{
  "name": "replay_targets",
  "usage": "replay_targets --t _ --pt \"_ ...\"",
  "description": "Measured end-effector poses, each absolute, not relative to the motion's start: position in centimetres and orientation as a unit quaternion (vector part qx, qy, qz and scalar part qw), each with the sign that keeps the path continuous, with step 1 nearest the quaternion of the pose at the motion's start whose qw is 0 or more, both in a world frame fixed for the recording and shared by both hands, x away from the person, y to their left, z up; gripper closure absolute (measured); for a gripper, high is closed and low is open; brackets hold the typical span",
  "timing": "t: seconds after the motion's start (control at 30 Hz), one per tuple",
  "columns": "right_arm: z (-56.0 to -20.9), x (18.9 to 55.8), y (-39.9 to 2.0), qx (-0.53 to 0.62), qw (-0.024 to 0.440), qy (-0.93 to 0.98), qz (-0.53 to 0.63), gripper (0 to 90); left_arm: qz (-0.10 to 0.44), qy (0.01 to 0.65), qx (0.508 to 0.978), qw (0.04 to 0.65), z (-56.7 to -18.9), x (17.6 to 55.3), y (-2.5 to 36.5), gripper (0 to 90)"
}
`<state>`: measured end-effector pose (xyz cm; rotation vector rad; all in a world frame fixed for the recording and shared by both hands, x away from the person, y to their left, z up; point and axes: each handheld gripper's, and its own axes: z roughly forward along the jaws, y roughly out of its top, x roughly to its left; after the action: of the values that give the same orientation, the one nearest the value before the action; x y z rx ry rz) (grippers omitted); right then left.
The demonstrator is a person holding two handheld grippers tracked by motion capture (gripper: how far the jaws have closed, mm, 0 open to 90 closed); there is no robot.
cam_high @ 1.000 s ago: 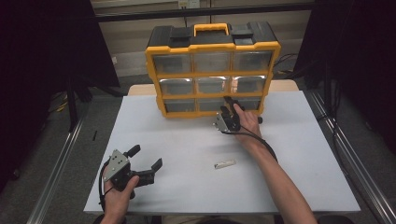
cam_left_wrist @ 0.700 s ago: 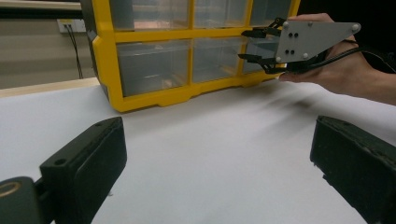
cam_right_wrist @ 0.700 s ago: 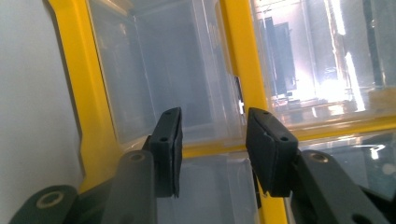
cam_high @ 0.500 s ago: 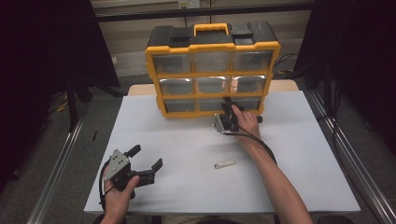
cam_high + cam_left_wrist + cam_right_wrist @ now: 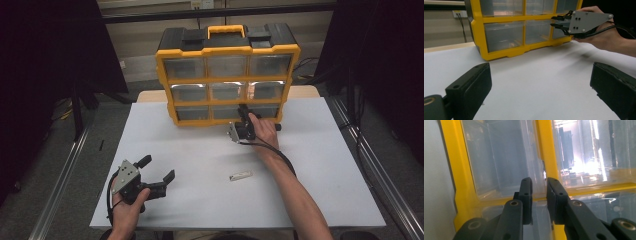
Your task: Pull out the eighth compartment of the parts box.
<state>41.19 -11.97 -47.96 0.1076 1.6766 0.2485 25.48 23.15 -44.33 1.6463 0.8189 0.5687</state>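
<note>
A yellow and black drawer organizer (image 5: 227, 50) (image 5: 479, 32) (image 5: 449, 170) stands at the back of the white table (image 5: 320, 165), with clear drawers in three rows. My right gripper (image 5: 244, 111) (image 5: 554, 21) (image 5: 539, 182) is turned on its side at a bottom-row drawer (image 5: 499, 157). Its jaws have just been closing and now stand narrow around that drawer's clear top lip, with a slim gap still showing between the pads. My left gripper (image 5: 157, 167) (image 5: 541, 82) rests low over the table at the front left, wide open and holding nothing.
A small flat metal piece (image 5: 241, 176) lies on the table between the two hands. The right forearm (image 5: 300, 200) crosses the table's right half. Metal rails (image 5: 60, 190) run along both sides of the table.
</note>
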Motion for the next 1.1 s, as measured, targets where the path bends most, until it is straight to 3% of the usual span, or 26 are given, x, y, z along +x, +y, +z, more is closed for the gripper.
replay_targets --t 1.1 --pt "-47.3 40.1 -12.2 0.011 0.662 0.743 0.094 78.2 0.249 0.362 0.693 0.571 -44.2 25.7 23.6 3.9"
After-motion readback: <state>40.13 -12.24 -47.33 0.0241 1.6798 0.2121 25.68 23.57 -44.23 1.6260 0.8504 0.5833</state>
